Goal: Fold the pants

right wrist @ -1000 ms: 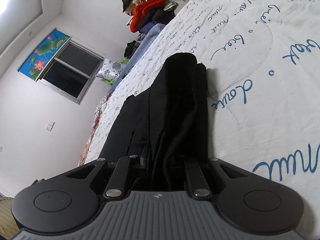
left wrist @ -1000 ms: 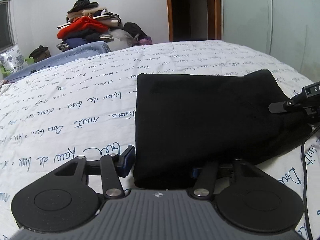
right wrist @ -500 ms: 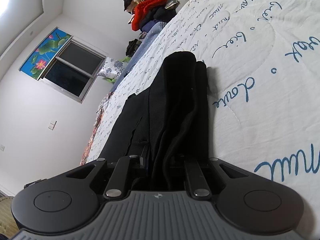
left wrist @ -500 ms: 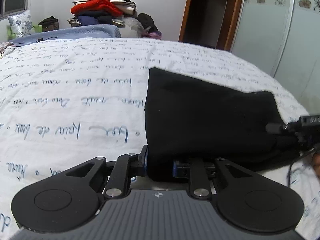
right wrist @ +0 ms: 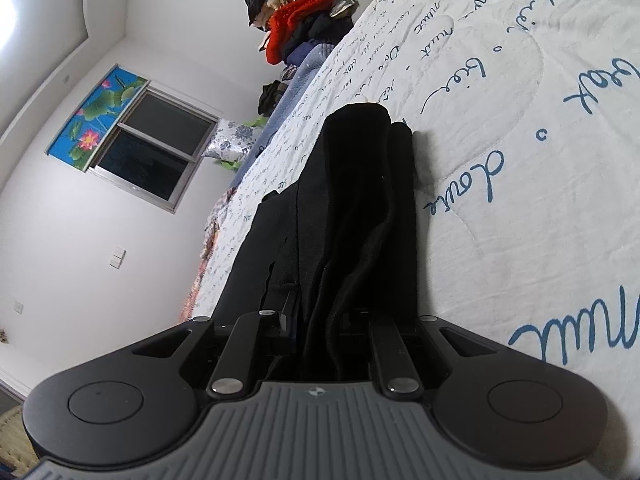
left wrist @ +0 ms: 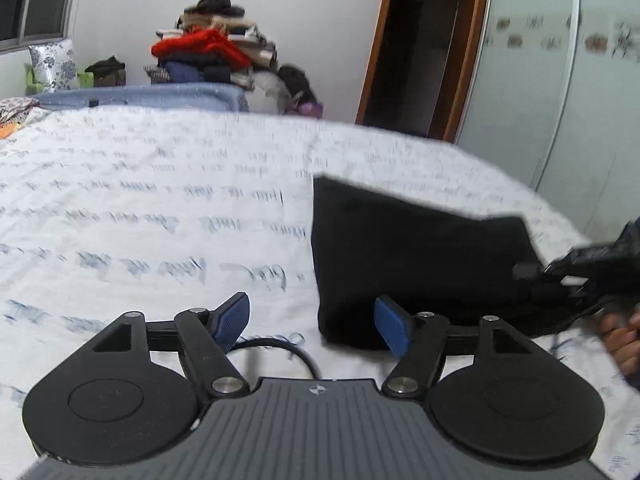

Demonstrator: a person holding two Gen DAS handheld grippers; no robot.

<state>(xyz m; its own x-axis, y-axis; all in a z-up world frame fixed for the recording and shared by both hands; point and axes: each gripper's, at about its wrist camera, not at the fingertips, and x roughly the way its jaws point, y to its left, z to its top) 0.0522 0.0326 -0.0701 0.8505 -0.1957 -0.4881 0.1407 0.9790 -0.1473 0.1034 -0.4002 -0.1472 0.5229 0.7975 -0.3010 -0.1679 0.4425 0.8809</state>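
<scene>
White bedding printed with blue handwriting covers the bed (left wrist: 140,208), and behind it a heap of clothes (left wrist: 212,52) is stacked against the wall beside an open doorway (left wrist: 420,48).

From the left wrist camera, the left gripper (left wrist: 312,322) has just been opening; its jaws stand wide apart with nothing between them, and only a loop of black cable (left wrist: 280,346) lies on the quilt in that gap. The black pants (left wrist: 416,252) lie folded into a flat rectangle on the bed, just beyond and to the right of the blue pads (left wrist: 390,330), the near corner beside the right-hand pad but not pinched. At the far right edge the right gripper (left wrist: 576,270) reaches onto the pants, with a hand (left wrist: 624,336) behind it.

From the right wrist camera, tilted so the bed runs up the right side, the right gripper (right wrist: 316,320) is nearly closed, clamped on a bunch of stacked layers of the pants (right wrist: 352,208), which stretch away from it along the quilt. A window (right wrist: 156,152) with a flower picture (right wrist: 96,116) above it shows on the far wall.

By the look of it, a fold has been laid down and the left side let go, while the right side is not yet released. The next move likely calls for freeing that bunched edge and flattening it, or regrasping for one more fold, without dragging the stack askew.
</scene>
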